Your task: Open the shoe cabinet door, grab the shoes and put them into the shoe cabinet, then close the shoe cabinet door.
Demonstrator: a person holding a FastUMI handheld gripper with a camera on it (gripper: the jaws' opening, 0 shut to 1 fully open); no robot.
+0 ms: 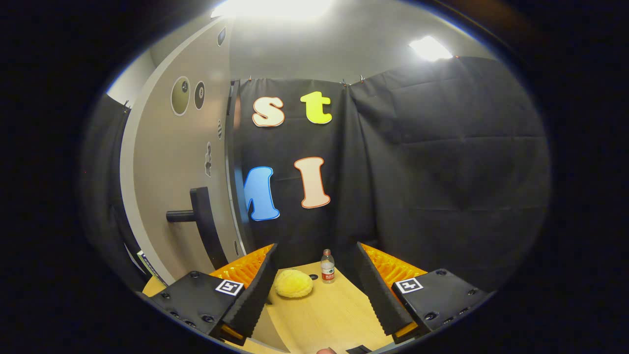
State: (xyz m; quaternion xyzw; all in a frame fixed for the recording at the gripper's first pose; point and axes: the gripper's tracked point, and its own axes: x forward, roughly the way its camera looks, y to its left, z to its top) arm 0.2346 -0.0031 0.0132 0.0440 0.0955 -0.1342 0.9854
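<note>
The shoe cabinet door (182, 162) stands swung out beside the fingers, its dark bar handle (199, 223) jutting from the pale panel. Below lies the wooden table (329, 314). The gripper (314, 290) hangs wide open over it, gripping nothing. Between the fingers, just ahead, rests a fuzzy yellow slipper (293, 283), and near it stands a small bottle (328, 266), upright

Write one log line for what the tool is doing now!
tool: open, empty | ahead: yellow slipper, bottle on table | cabinet door with handle: beside tool
</note>
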